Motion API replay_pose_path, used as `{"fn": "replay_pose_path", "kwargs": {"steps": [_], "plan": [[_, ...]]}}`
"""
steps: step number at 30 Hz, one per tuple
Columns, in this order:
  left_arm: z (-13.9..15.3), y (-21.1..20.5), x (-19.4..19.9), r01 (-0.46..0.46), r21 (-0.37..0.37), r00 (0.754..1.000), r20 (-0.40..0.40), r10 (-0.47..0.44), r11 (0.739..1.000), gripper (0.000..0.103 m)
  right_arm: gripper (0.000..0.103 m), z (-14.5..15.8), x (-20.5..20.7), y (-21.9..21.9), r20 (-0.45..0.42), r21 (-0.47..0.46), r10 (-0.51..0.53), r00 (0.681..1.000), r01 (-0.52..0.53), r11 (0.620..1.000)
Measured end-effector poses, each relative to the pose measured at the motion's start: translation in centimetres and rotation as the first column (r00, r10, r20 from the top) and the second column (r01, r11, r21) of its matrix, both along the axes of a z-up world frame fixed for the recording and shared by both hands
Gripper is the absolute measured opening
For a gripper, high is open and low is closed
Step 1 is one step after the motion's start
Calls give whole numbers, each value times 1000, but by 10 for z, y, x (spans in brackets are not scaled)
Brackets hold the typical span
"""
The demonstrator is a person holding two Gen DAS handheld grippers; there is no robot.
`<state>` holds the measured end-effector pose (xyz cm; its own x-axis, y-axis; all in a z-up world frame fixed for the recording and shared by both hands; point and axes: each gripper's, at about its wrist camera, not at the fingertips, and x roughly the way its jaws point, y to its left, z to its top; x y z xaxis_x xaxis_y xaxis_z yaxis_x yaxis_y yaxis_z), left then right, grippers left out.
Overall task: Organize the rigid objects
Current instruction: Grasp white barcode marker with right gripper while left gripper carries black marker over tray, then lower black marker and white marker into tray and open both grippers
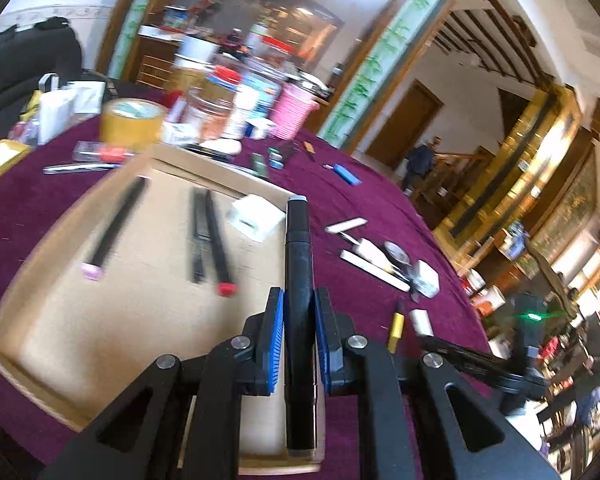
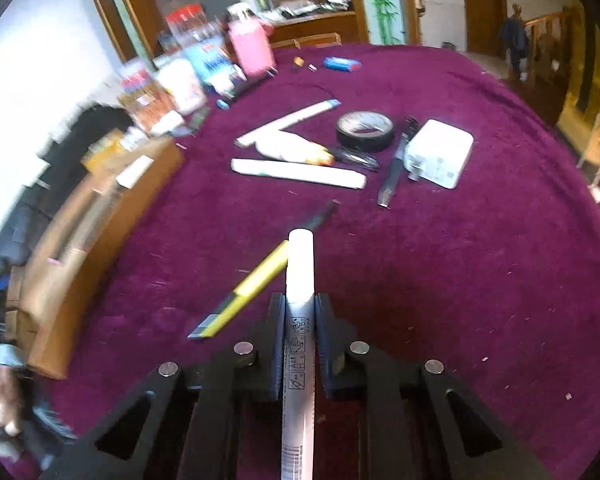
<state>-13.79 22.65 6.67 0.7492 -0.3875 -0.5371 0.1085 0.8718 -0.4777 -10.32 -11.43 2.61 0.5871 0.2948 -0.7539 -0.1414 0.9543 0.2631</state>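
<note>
My left gripper (image 1: pixel 299 300) is shut on a black marker (image 1: pixel 298 248) with a grey tip, held above the right edge of a shallow cardboard tray (image 1: pixel 40 344). In the tray lie a black pen with a pink end (image 1: pixel 114 228), two black pens (image 1: pixel 210 236), one red-capped, and a small white block (image 1: pixel 256 216). My right gripper (image 2: pixel 300 304) is shut on a white marker (image 2: pixel 299 280) above the purple tablecloth (image 2: pixel 460 264). A yellow utility knife (image 2: pixel 248 292) lies just left of it.
On the cloth lie white pens (image 2: pixel 300 174), a black tape roll (image 2: pixel 365 128), a white charger (image 2: pixel 440 152), a black fork (image 2: pixel 396 164) and a blue lighter (image 2: pixel 342 64). Jars, a pink basket (image 1: pixel 294 110) and a brown tape roll (image 1: pixel 130 122) crowd the far edge. The cardboard tray (image 2: pixel 100 216) stands at left.
</note>
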Motion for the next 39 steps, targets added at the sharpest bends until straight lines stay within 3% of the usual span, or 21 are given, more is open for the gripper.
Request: {"fn": "replay_pose_path", "kwargs": {"steps": [4, 9, 19, 23, 25, 29, 31, 34, 36, 38, 39], "plan": [[-3, 30, 2, -100, 71, 995, -20, 102, 992, 15, 16, 24, -8, 6, 56, 109, 58, 997, -64, 992], [-9, 53, 22, -152, 134, 982, -96, 165, 979, 15, 16, 52, 3, 47, 74, 204, 180, 981, -192, 960], [-11, 63, 81, -143, 216, 967, -177, 183, 966, 15, 16, 73, 36, 160, 61, 249, 395, 917, -397, 883], [-23, 67, 105, -129, 211, 955, -235, 179, 969, 14, 16, 61, 69, 203, -25, 242, 428, 904, -410, 880], [-27, 70, 112, -119, 177, 950, -265, 164, 977, 14, 16, 50, 88, 220, -70, 211, 412, 909, -390, 896], [-27, 68, 113, -118, 193, 951, -261, 167, 974, 16, 16, 26, 120, 243, -141, 135, 365, 920, -347, 928], [-25, 69, 110, -112, 182, 957, -246, 155, 977, 22, 17, 21, 128, 248, -154, 109, 360, 920, -346, 932], [-18, 71, 103, -129, 175, 964, -209, 164, 976, 40, 17, 17, 129, 256, -143, 40, 342, 929, -339, 940], [-10, 73, 95, -151, 161, 968, -175, 179, 975, 48, 25, 18, 127, 259, -131, 4, 338, 932, -341, 940], [-3, 74, 87, -161, 132, 972, -149, 180, 978, 48, 40, 25, 121, 258, -100, -24, 344, 934, -348, 937], [1, 74, 81, -167, 121, 974, -131, 183, 978, 49, 42, 30, 118, 255, -79, -28, 345, 935, -348, 937]]}}
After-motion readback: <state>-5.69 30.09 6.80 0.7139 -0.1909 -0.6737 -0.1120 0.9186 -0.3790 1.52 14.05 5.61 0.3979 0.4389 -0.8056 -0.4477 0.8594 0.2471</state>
